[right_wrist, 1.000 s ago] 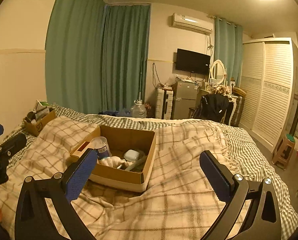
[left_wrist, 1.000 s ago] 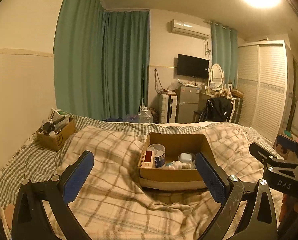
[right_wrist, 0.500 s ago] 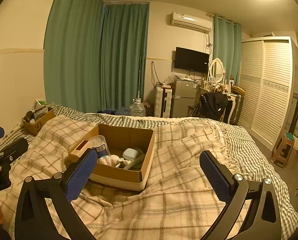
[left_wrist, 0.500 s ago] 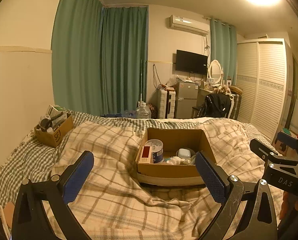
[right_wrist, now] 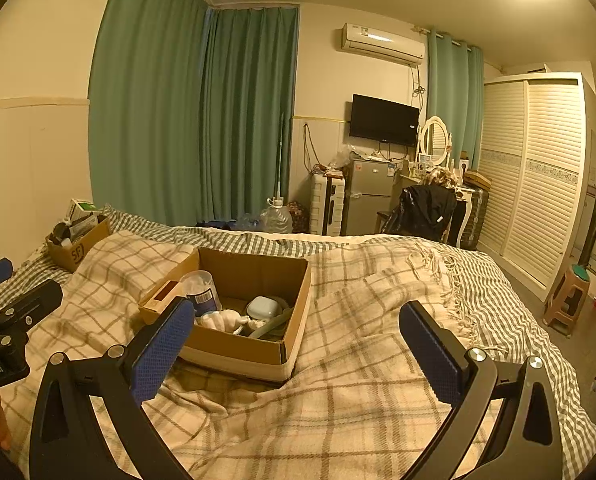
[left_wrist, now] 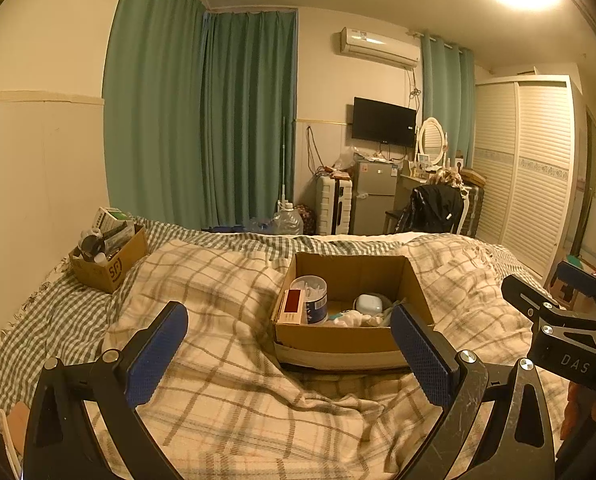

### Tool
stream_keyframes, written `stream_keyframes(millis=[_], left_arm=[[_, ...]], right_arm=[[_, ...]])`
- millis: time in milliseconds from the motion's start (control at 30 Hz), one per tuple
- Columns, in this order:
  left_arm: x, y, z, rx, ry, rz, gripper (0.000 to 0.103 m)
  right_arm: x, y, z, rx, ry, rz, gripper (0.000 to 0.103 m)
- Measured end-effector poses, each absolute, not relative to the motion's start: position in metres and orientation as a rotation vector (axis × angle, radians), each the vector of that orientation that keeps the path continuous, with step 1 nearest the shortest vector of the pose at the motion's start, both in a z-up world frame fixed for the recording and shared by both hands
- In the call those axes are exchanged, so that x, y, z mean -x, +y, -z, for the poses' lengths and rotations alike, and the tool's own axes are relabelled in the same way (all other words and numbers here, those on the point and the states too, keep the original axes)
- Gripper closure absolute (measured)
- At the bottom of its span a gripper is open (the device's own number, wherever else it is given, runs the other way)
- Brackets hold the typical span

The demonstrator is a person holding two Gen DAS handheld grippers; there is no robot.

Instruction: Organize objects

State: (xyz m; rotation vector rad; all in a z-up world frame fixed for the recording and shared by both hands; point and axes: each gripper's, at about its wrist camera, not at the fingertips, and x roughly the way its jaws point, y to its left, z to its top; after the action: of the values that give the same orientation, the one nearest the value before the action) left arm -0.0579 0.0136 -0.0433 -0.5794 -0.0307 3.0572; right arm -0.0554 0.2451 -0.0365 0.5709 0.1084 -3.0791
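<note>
An open cardboard box (left_wrist: 338,340) sits on the plaid blanket in the middle of the bed; it also shows in the right wrist view (right_wrist: 258,354). Inside it are a clear tub with a blue label (left_wrist: 311,298), a red-topped carton (left_wrist: 292,306), a pale blue case (left_wrist: 369,304) and white crumpled items (right_wrist: 222,318). My left gripper (left_wrist: 288,354) is open and empty, held above the blanket in front of the box. My right gripper (right_wrist: 298,346) is open and empty, to the right of the box.
A smaller cardboard box (left_wrist: 112,266) full of items stands at the bed's far left by the wall. Beyond the bed are a water jug (left_wrist: 288,222), a fridge (left_wrist: 374,196), a chair with a black jacket (left_wrist: 434,208) and a wardrobe (left_wrist: 526,168). A stool (right_wrist: 570,296) stands right.
Both grippers have tilted or lifted slightly, so the box and bed sit a little lower and farther in view. Both stay open and empty.
</note>
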Motion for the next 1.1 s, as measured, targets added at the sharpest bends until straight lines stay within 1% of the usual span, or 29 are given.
stream_keyframes(millis=[867,1100], left_arm=[[0.0589,0.0185,0.0494,0.589,0.020,-3.067,0.000],[0.0568,0.0165,0.0481,0.576,0.009,-3.076,0.000]], right_arm=[[0.0547,0.2424,0.0410,-0.586,0.104,3.077,0.000],[0.0546,0.2429,0.0407,-0.592,0.101,3.077,0.000]])
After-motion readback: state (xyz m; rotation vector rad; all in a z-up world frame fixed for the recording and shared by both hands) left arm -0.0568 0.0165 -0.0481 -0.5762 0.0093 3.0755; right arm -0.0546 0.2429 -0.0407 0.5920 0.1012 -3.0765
